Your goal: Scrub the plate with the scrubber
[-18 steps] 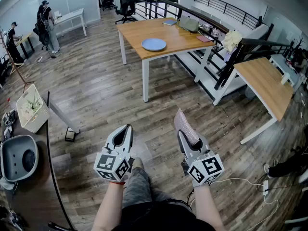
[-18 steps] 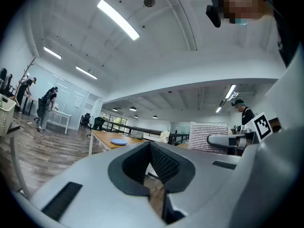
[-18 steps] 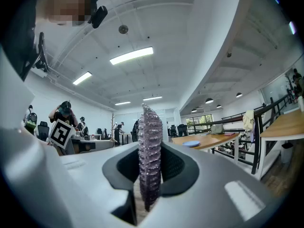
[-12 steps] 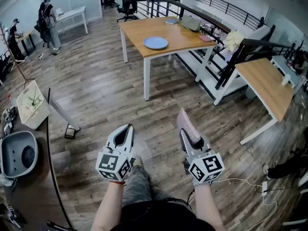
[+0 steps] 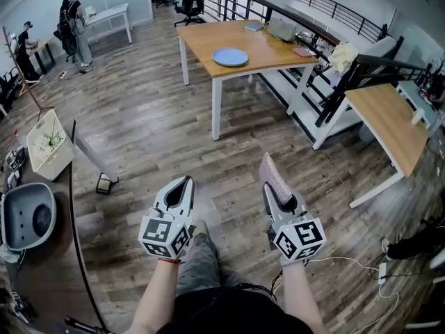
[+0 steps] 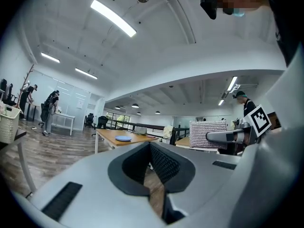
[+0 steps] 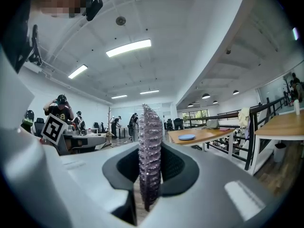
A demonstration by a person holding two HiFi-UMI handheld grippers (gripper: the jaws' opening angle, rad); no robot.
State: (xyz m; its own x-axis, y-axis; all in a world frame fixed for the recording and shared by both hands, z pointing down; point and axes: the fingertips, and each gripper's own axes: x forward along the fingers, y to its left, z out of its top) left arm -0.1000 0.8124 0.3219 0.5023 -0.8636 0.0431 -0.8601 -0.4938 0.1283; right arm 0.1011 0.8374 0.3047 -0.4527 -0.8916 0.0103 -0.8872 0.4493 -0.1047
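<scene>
Right gripper [image 5: 281,199] clamps scrubber [image 5: 272,172]; plate [image 5: 230,57] well ahead.

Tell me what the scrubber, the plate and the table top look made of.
Scrubber: thin flat pad of ribbed, glittery knit in silvery lilac. Probably a synthetic metallic yarn.
Plate: smooth, even pale blue. It could be ceramic or plastic, but it is too far off to tell.
Table top: orange-brown wood tone with low sheen. Solid wood or laminate is unclear.
</scene>
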